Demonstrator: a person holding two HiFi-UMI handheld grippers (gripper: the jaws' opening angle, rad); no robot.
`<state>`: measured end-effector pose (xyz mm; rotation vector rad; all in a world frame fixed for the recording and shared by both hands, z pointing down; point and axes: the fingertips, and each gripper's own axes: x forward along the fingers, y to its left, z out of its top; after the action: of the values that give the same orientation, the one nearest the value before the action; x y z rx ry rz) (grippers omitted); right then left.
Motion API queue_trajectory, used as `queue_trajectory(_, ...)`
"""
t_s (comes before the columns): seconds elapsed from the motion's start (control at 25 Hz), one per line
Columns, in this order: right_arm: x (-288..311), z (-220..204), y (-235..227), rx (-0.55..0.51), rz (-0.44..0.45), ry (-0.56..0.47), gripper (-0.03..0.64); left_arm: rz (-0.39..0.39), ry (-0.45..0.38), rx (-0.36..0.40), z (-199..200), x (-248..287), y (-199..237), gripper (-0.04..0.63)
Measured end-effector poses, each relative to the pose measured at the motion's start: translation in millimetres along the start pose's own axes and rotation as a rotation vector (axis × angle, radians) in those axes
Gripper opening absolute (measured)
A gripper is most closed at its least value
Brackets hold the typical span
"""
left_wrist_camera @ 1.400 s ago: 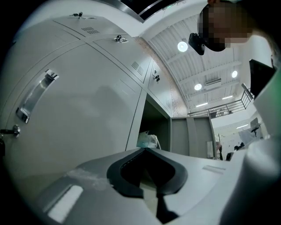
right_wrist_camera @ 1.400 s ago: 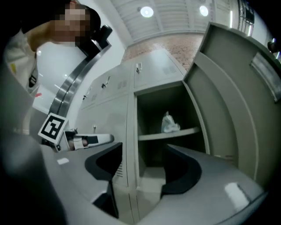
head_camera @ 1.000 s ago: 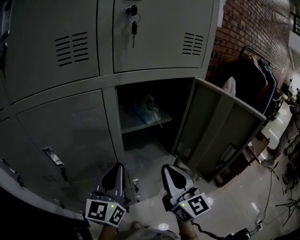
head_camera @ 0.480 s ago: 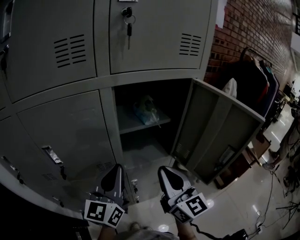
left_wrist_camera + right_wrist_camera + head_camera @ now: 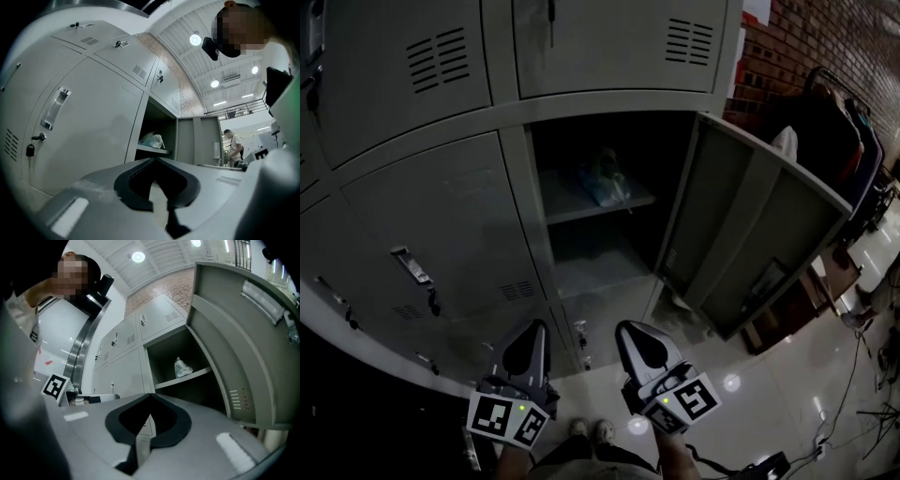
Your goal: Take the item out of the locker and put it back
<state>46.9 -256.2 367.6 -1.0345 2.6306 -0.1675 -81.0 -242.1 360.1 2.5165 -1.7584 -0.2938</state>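
Both jaws closed, empty, left gripper (image 5: 534, 330), right gripper (image 5: 628, 332), plastic bag (image 5: 605, 178) on locker shelf (image 5: 577, 212), bunched top up.

Bag (image 5: 603, 178) on shelf (image 5: 572, 209) inside locker (image 5: 538, 234)

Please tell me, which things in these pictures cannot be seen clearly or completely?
- Contents of the plastic bag: too small and too dim in all three views.
- Space under the shelf: in deep shadow in the head view, so whether anything lies there cannot be told.
- Key in the upper door: its ring and lock are cut off by the top edge of the head view.
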Motion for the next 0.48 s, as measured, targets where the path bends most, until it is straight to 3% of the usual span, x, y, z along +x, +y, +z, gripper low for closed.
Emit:
queue_trajectory(0.24, -33.4, 5.4, 44.9, -0.004, 0.001, -0.025, 0.003, 0.039, 0.002, -0.013, -1.1, -60.1, 4.3, 0.005)
queue_trajectory(0.48, -98.6, -0.3, 118.1, -0.056, -0.038, -0.028, 0.003, -0.009, -0.037, -0.044, -5.5, -150.3, -24.8, 0.005)
